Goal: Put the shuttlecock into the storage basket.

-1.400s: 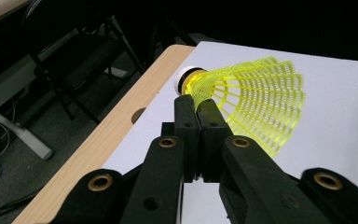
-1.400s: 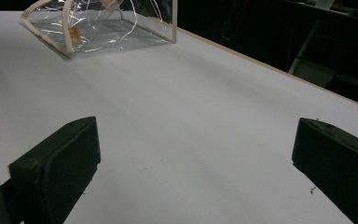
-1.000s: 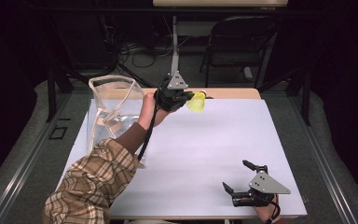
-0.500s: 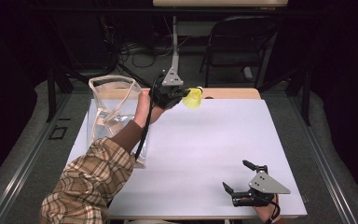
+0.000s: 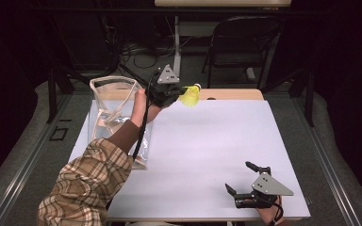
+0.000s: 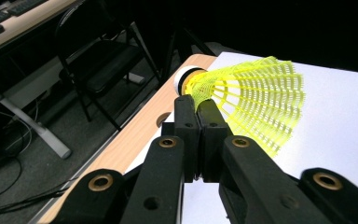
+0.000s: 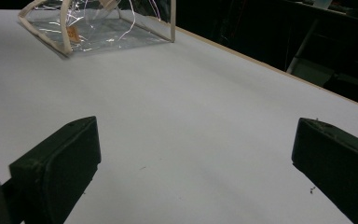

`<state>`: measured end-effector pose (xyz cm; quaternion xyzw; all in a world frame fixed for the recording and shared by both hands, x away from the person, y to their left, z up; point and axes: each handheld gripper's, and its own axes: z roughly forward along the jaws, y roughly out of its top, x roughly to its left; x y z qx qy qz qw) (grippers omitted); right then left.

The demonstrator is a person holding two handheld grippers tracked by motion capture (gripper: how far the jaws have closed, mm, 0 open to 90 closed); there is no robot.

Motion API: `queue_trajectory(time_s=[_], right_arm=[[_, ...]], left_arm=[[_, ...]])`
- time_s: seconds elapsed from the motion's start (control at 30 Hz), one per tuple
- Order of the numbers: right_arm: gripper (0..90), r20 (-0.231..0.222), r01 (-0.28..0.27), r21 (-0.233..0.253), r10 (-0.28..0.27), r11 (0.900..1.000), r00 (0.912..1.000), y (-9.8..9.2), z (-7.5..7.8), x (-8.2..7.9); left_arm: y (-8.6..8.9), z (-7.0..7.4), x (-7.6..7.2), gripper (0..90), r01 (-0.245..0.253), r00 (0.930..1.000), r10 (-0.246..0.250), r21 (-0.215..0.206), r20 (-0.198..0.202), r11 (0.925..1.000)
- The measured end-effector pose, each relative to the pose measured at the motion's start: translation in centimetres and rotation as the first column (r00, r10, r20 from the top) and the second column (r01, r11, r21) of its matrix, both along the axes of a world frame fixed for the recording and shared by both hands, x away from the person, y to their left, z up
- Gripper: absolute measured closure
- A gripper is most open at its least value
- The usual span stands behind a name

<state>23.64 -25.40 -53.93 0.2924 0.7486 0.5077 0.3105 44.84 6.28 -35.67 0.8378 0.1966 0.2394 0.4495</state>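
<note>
Gripping yellow shuttlecock (image 6: 256, 100), left tongs (image 6: 196, 105) beside clear bag (image 5: 115, 117); right tongs (image 5: 245, 181) apart, table (image 5: 207, 141) between.

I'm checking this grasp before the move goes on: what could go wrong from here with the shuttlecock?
1. The left tool pinches the yellow shuttlecock only by the thin mesh skirt near the cork, so it may twist or slip out.
2. It hangs near the table's far edge; dropped there, it could roll to the floor.
3. The clear bag beside the forearm looks light and might tip if the sleeve brushes it.
</note>
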Motion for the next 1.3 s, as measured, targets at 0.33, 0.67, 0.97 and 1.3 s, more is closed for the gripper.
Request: queue_trajectory(time_s=[0.33,0.67,0.97,1.3], right_arm=[[0.8,-0.003,0.004,-0.003,-0.004,1.000,1.0000,0.0,0.0,0.0],[0.8,-0.003,0.005,-0.001,-0.005,1.000,1.0000,0.0,0.0,0.0],[0.9,-0.004,0.006,-0.001,-0.006,1.000,1.0000,0.0,0.0,0.0],[0.9,-0.003,0.005,-0.003,-0.005,1.000,1.0000,0.0,0.0,0.1]], left_arm=[[1.1,0.4,0.1,89.0,-0.024,0.9997,0.024,-0.007,0.007,0.9997],[2.1,0.4,0.4,89.0,-0.046,0.9989,0.046,-0.011,0.007,0.9989],[3.1,0.7,0.5,89.0,-0.070,0.9975,0.070,-0.019,0.010,0.9974],[4.5,1.0,0.6,89.0,-0.099,0.9949,0.099,-0.025,0.018,0.9948]])
